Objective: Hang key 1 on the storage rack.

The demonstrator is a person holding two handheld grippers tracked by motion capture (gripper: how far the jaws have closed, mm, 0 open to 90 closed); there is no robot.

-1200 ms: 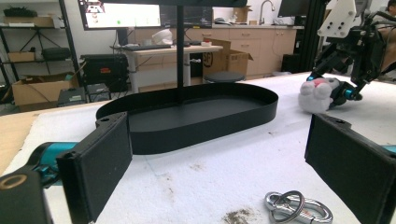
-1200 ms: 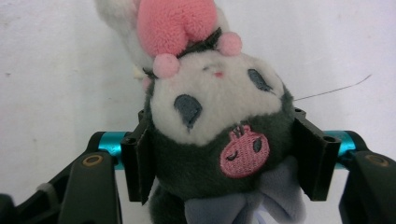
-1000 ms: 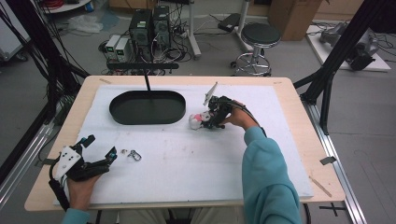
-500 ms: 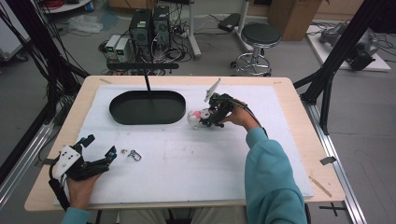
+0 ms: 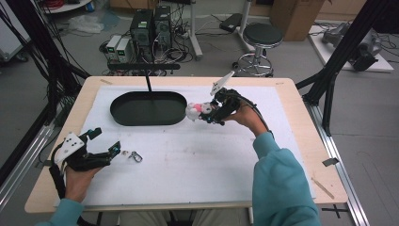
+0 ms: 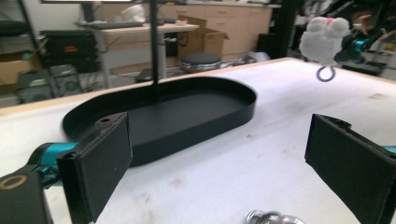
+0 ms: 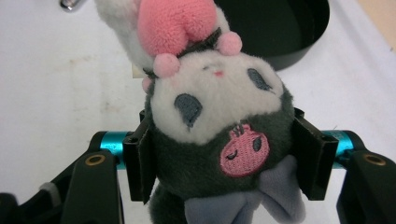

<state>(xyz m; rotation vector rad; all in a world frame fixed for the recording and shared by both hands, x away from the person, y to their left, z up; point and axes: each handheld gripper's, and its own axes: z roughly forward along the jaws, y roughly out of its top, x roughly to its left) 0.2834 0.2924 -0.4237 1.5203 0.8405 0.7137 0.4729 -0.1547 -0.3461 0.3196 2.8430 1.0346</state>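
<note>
A small plush toy (image 5: 195,111) with a white face, dark body and pink parts hangs above the white mat just right of the black oval tray (image 5: 141,123). My right gripper (image 5: 205,113) is shut on it; in the right gripper view both pads squeeze the plush toy's (image 7: 215,121) dark body, head pointing away. A metal ring (image 6: 325,73) dangles under the plush toy (image 6: 322,39). My left gripper (image 5: 107,140) is open at the mat's left front, its jaws wide apart with nothing between them. A small metal clip (image 5: 134,156) lies on the mat just beyond its fingertips.
A thin black pole (image 5: 148,83) rises at the tray's far rim. Past the table's far edge, the floor holds computer boxes (image 5: 150,26), cables and a stool (image 5: 261,35). The white mat (image 5: 197,165) covers most of the wooden tabletop.
My right gripper has lifted the plush toy off the mat and holds it higher beside the tray. My left gripper has risen slightly and stays open.
</note>
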